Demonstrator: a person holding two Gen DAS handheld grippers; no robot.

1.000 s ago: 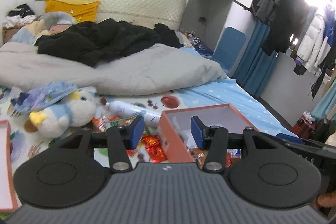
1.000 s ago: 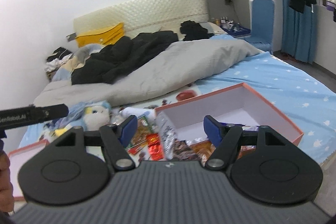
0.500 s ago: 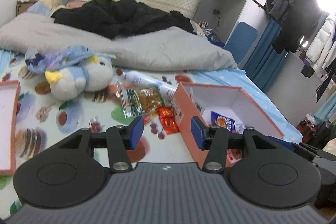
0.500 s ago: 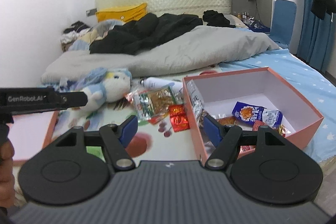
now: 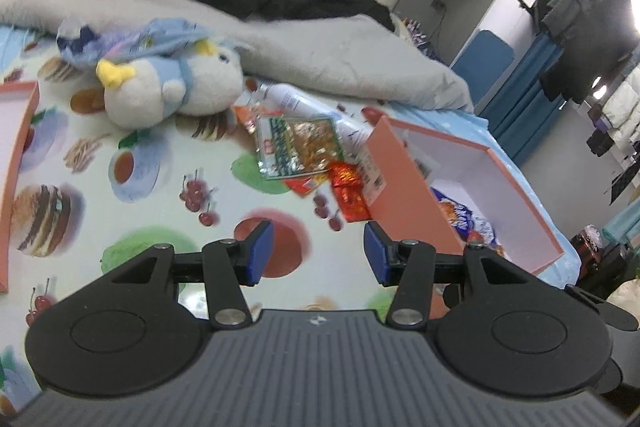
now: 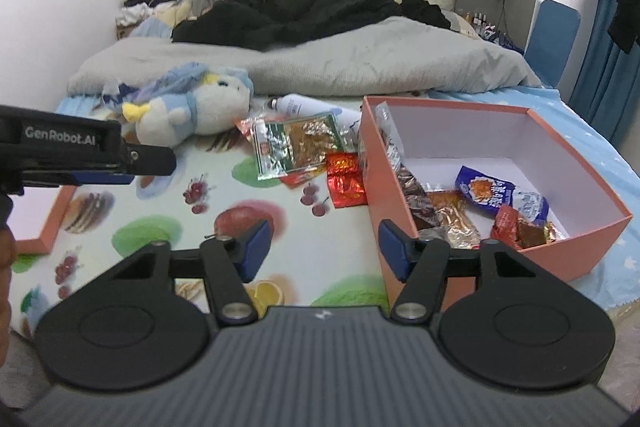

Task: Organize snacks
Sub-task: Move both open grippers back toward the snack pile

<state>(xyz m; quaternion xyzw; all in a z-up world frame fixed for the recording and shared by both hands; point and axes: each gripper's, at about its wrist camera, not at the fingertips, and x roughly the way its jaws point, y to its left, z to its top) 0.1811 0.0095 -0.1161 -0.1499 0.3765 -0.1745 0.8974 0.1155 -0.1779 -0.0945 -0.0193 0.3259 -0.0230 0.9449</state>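
Snacks (image 6: 298,147) lie loose mid-frame beside pink box (image 6: 576,163); left gripper (image 5: 314,255) released, empty; right gripper (image 6: 324,249) closing on nothing. Risk: slick foil slips or pads snag sheet.

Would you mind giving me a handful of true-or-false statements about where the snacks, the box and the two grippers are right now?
1. The orange box already holds several snack packets. True.
2. The blue-and-white snack packet lies on the bed sheet outside the box. False: it lies inside the box.
3. The red foil packet lies on the sheet just left of the box. True.
4. The left gripper is clamped on a snack. False: nothing is between its jaws.
5. The plush toy sits inside the box. False: it lies on the bed, left of the snacks.
6. The right gripper holds nothing. True: its jaws are closing with no snack between them.
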